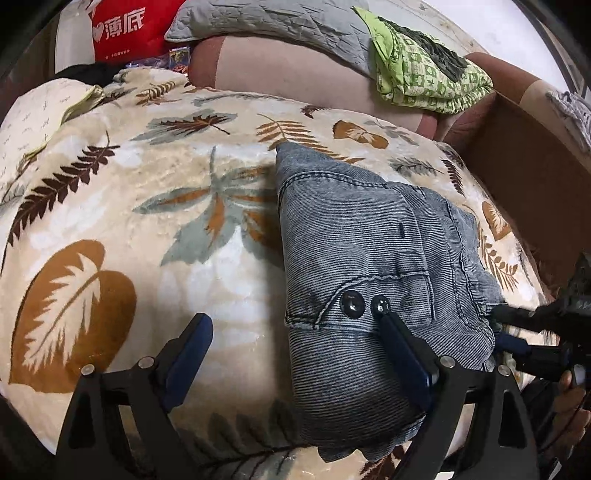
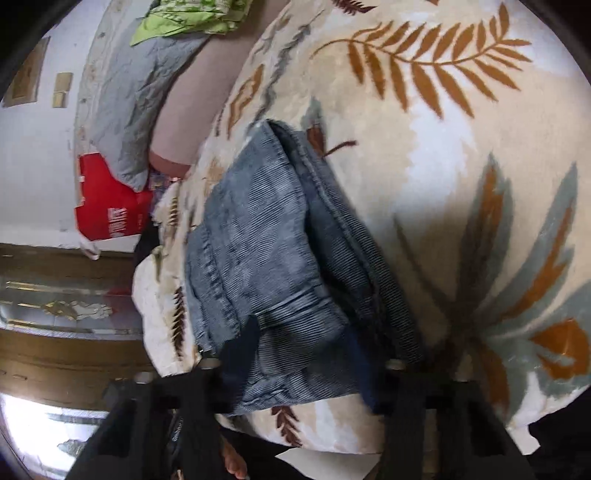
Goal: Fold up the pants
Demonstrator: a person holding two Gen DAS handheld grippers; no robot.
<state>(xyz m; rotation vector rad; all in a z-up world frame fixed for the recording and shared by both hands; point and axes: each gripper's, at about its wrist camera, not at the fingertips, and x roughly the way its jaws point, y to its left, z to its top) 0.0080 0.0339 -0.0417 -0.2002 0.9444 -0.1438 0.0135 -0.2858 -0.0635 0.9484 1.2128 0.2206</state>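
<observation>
Folded blue-grey denim pants (image 1: 354, 236) lie on a leaf-patterned blanket (image 1: 110, 206), their two dark buttons facing me. My left gripper (image 1: 291, 328) is open: one finger hovers over the blanket and the other finger (image 1: 399, 343) lies on the denim just below the buttons. In the right wrist view the pants (image 2: 266, 236) run away from me, and my right gripper (image 2: 303, 343) is closed on their near end, with bunched fabric filling the gap between its fingers. From the left wrist view, the right gripper (image 1: 509, 328) pinches the pants' right edge.
Beyond the blanket lie a green patterned cloth (image 1: 424, 70), a grey quilted pillow (image 1: 277, 26) and a red bag (image 1: 129, 29). A brown box-like surface (image 1: 517, 170) stands at the right. A person's bare foot (image 2: 232, 461) shows below the blanket edge.
</observation>
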